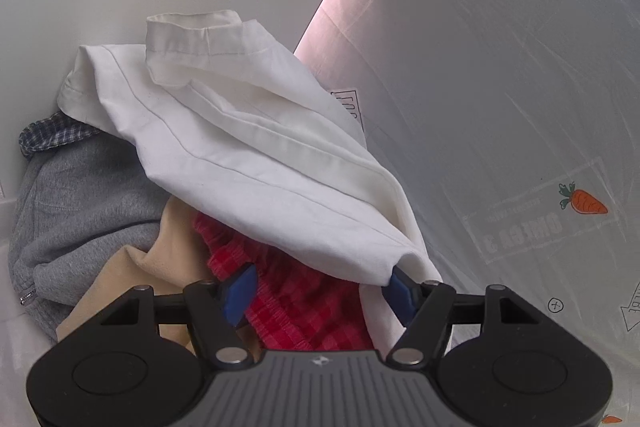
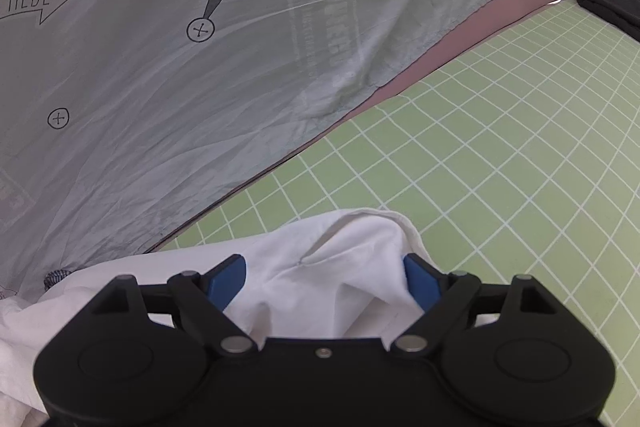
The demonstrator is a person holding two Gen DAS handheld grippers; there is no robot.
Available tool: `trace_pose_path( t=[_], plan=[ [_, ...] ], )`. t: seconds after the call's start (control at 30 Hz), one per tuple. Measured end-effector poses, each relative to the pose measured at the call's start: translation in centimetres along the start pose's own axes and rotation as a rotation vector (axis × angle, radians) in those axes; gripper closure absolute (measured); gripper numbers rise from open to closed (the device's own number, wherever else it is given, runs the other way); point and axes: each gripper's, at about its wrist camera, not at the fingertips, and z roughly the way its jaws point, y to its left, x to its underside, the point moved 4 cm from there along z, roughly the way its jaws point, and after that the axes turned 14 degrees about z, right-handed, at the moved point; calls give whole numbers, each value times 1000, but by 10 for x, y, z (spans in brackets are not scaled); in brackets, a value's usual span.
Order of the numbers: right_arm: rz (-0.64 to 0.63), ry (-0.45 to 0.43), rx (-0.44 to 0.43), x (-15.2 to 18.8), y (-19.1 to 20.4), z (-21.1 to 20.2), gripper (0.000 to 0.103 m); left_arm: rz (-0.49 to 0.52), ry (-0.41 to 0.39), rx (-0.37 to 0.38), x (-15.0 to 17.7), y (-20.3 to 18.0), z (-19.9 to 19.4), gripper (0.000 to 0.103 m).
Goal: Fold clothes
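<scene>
A white garment (image 1: 248, 147) lies draped over a pile of clothes in the left wrist view, its lower corner resting against the right blue pad. My left gripper (image 1: 320, 289) is open above a red checked cloth (image 1: 304, 311), and nothing is pinched between its fingers. In the right wrist view, a bunched part of the white garment (image 2: 332, 267) bulges up between the spread fingers of my right gripper (image 2: 324, 281), which is open. That cloth lies at the edge of a green grid mat (image 2: 500, 155).
The pile holds a grey sweatshirt (image 1: 80, 195), a beige cloth (image 1: 148, 267) and a blue plaid piece (image 1: 52, 135). A pale sheet printed with carrots (image 2: 200, 67) hangs behind, over a pink surface (image 2: 532, 3). A dark folded item (image 2: 612, 7) sits at the mat's far right corner.
</scene>
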Motion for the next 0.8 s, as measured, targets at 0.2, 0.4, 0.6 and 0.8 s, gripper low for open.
trace_pose_path(
  t=[0.2, 0.4, 0.6, 0.8],
  plan=[
    [28, 9, 25, 4, -2, -8, 17, -129, -32, 69, -8, 17, -9, 34],
    [46, 5, 9, 8, 2, -19, 17, -181, -93, 40, -20, 30, -18, 34],
    [84, 2, 19, 7, 2, -21, 14, -196, -74, -23, -26, 49, -5, 34],
    [86, 22, -25, 15, 10, -22, 9, -194, -84, -95, -35, 67, 10, 34]
  ],
)
